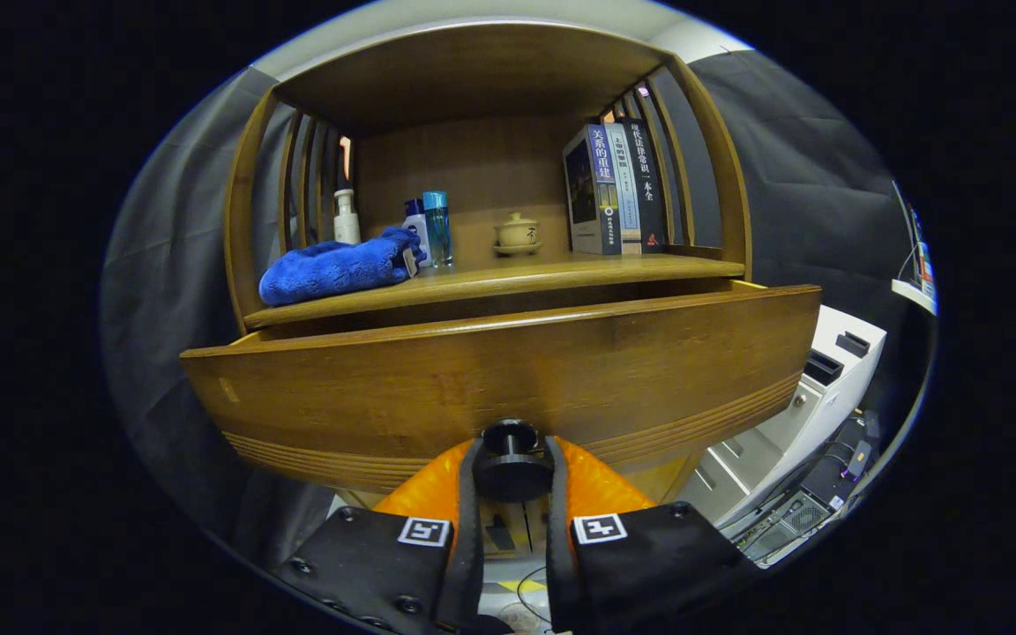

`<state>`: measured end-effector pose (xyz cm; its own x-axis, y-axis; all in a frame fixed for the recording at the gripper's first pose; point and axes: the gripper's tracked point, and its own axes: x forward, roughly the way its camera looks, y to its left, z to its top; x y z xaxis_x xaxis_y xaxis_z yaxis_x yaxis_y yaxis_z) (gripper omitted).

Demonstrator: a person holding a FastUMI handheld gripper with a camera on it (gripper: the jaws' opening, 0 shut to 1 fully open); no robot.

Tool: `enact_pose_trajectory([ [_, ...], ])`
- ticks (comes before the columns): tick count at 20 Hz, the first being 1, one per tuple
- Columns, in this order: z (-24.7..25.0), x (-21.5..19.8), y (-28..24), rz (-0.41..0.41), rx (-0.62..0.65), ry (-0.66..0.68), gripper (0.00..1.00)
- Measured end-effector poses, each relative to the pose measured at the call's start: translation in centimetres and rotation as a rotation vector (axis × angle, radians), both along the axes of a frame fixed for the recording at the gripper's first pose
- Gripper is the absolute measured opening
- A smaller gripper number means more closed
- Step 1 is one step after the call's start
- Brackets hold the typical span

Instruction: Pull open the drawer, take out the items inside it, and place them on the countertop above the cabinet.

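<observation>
The wooden drawer [508, 370] stands pulled out from the cabinet, its front panel just ahead of me; its inside is hidden behind the panel. My gripper [511, 463] is shut on the dark round drawer knob [511, 438], one finger on each side. On the countertop [508, 280] above lie a blue towel [336, 267], a white bottle [347, 216], a blue-capped clear bottle [437, 227], a small lidded teacup [517, 233] and several upright books [614, 190].
The cabinet's slatted side walls and top frame the countertop. A white machine [812, 397] stands to the right below the drawer, with dark equipment [825, 481] on the floor beside it. Grey cloth hangs on both sides.
</observation>
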<state>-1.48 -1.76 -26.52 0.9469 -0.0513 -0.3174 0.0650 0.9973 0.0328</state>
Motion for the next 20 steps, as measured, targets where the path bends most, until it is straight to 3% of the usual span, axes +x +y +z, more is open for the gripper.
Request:
enact_pose_trajectory([
  [20, -1.1, -8.6, 0.3, -0.017, -0.009, 0.065, 0.37],
])
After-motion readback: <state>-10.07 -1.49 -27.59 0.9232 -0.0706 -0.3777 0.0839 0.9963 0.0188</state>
